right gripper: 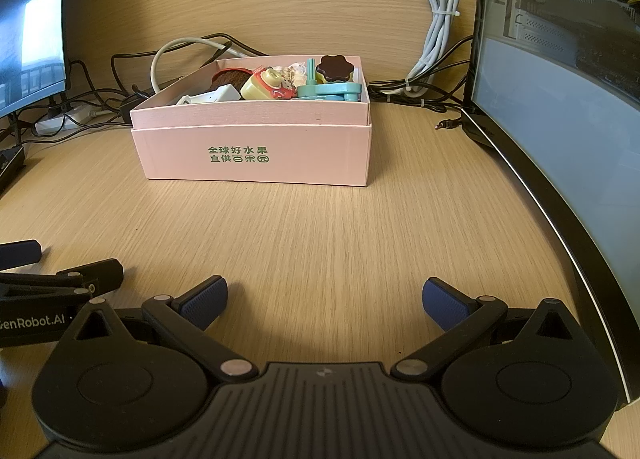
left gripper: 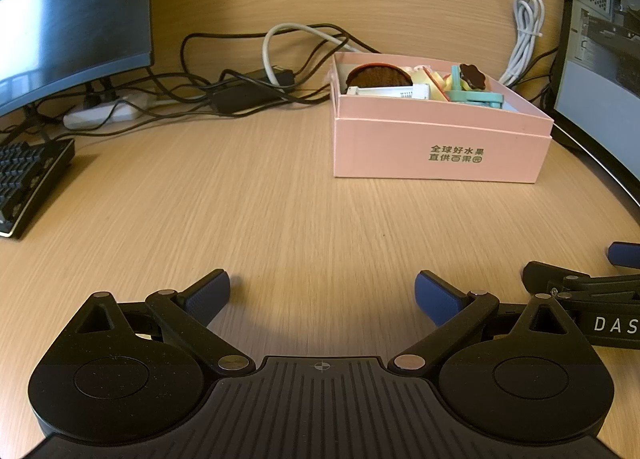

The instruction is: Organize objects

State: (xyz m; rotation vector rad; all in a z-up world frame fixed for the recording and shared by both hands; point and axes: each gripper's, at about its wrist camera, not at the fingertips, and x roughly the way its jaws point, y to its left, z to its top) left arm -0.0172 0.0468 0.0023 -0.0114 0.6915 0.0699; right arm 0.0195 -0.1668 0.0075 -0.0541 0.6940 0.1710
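Left gripper (left gripper: pixel 322 297): held low over the wooden desk (left gripper: pixel 280 199), blue-padded fingers (left gripper: pixel 208 295) spread wide, nothing between them. Right gripper (right gripper: pixel 324 301): likewise low over the desk, pads spread wide and empty. Positioned side by side, each partly visible at the edge of the other's view. Pink box (right gripper: pixel 256 155): stood on the desk ahead of both grippers and well apart from them, open at the top, green printed characters on its front wall. Contents of box (packed close together, several overlapping): brown round item with red rim (right gripper: pixel 232 77) toward the rear left; white flat device (right gripper: pixel 208 95) lying along the front left; pale yellow toy with a round lens-like face (right gripper: pixel 264 85) near the middle; teal plastic part with an upright peg (right gripper: pixel 328 91) at the right; dark flower-shaped lid on a yellow base (right gripper: pixel 335 67) at the rear right corner. Behind the box: tangle of black and grey cables (left gripper: pixel 248 79), a white power strip (left gripper: pixel 104 113) and a bundled white cord (right gripper: pixel 438 19) hanging against the wooden back panel. Left side of desk: dark monitor (left gripper: pixel 72 11) with a black keyboard (left gripper: pixel 28 179) below it. Right side: curved screen (right gripper: pixel 560 119) standing beside the box, not touching it
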